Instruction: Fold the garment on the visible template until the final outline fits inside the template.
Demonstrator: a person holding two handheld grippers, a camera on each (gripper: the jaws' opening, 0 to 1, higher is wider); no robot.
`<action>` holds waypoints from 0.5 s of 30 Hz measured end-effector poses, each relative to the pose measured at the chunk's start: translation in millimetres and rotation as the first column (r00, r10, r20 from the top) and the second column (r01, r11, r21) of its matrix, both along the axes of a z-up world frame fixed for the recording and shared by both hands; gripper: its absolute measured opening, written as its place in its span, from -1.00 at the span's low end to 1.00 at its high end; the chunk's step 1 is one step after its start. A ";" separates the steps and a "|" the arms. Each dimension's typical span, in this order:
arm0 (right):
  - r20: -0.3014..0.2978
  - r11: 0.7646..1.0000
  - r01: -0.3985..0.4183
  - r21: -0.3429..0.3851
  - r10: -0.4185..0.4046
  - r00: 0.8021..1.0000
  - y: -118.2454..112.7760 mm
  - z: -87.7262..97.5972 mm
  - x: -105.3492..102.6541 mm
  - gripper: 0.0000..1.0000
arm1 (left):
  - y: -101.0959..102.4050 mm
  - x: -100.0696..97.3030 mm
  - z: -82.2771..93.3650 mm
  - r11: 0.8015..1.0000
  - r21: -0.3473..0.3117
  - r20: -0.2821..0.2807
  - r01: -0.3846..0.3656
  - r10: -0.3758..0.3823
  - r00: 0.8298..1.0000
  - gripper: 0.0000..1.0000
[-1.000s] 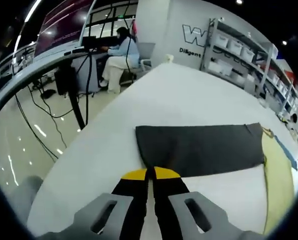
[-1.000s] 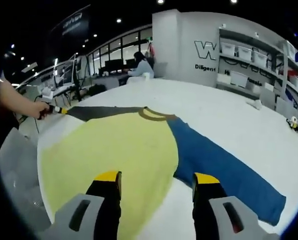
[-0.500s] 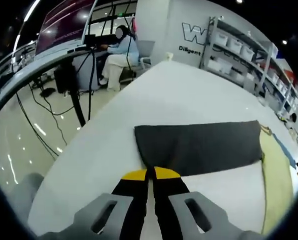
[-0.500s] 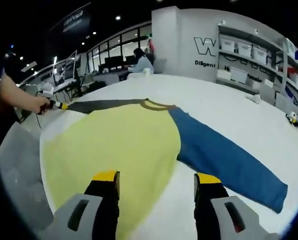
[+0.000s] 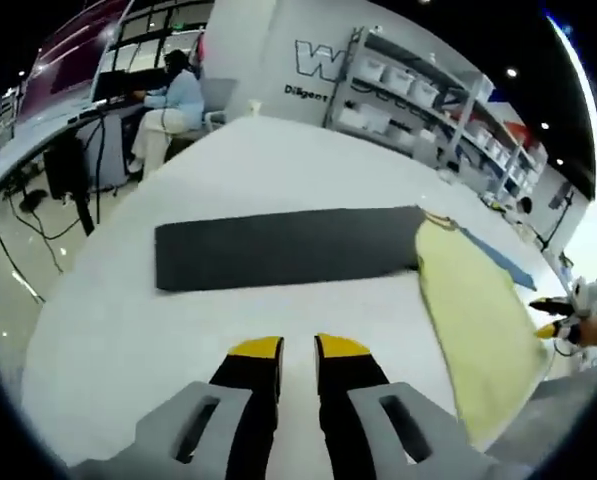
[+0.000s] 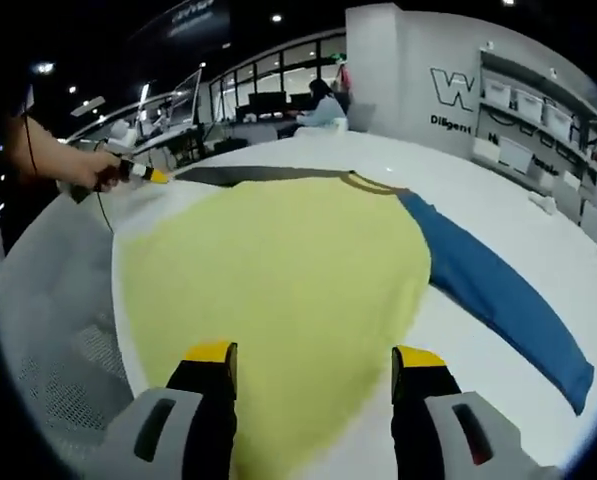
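The left gripper (image 5: 298,348) is seen slightly parted and empty, low in the frame below the dark sleeve (image 5: 283,246) on the table (image 5: 108,340). The right gripper (image 6: 316,354) is held wide open over the yellow body (image 6: 278,265), the blue sleeve (image 6: 503,295) lying at right.

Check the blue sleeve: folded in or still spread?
Spread. In the right gripper view the blue sleeve lies flat on the white table, stretching away from the yellow body, not folded over it.
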State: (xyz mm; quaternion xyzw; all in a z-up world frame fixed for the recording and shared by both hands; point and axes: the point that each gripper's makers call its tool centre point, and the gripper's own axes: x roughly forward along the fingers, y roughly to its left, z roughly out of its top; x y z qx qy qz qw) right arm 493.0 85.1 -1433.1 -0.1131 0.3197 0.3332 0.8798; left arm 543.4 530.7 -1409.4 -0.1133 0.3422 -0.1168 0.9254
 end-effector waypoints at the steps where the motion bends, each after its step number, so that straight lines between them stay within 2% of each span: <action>1: -0.002 1.000 -0.005 -0.005 0.005 1.000 0.1 -1.4 -3.9 0.18 | -15.3 -6.7 -0.1 0.998 -0.018 -0.012 0.053 -0.053 0.998 -0.76; 2: -0.005 1.000 -0.011 -0.014 0.011 1.000 -0.1 -2.2 -9.1 0.17 | -24.3 -10.9 -0.3 0.996 -0.020 -0.019 0.090 -0.091 0.996 -0.75; 4: -0.011 1.000 -0.014 -0.015 0.014 1.000 -2.2 -3.1 -16.4 0.15 | -47.2 -21.5 0.2 0.980 -0.012 -0.030 0.201 -0.201 0.979 -0.74; 7: -0.023 0.999 -0.031 -0.033 0.030 0.999 -4.6 -5.7 -29.2 0.07 | -77.1 -39.0 -3.4 0.938 -0.026 -0.074 0.347 -0.348 0.935 -0.74; 8: -0.029 0.998 -0.039 -0.039 0.038 0.999 -5.5 -7.2 -33.8 0.04 | -89.1 -47.6 -4.9 0.915 -0.026 -0.090 0.403 -0.404 0.910 -0.73; 11: -0.035 0.997 -0.048 -0.059 0.046 0.998 -10.3 -9.1 -44.9 -0.01 | -104.2 -60.9 -11.3 0.862 -0.013 -0.128 0.507 -0.504 0.854 -0.72; 12: -0.034 0.998 -0.040 -0.054 0.038 0.999 -12.5 -7.6 -47.8 -0.02 | -113.3 -70.2 -13.8 0.838 -0.023 -0.149 0.545 -0.542 0.827 -0.71; 15: -0.041 0.997 -0.039 -0.063 0.036 0.999 -15.5 -8.2 -55.1 -0.09 | -123.7 -87.4 -25.1 0.790 0.013 -0.206 0.613 -0.598 0.774 -0.64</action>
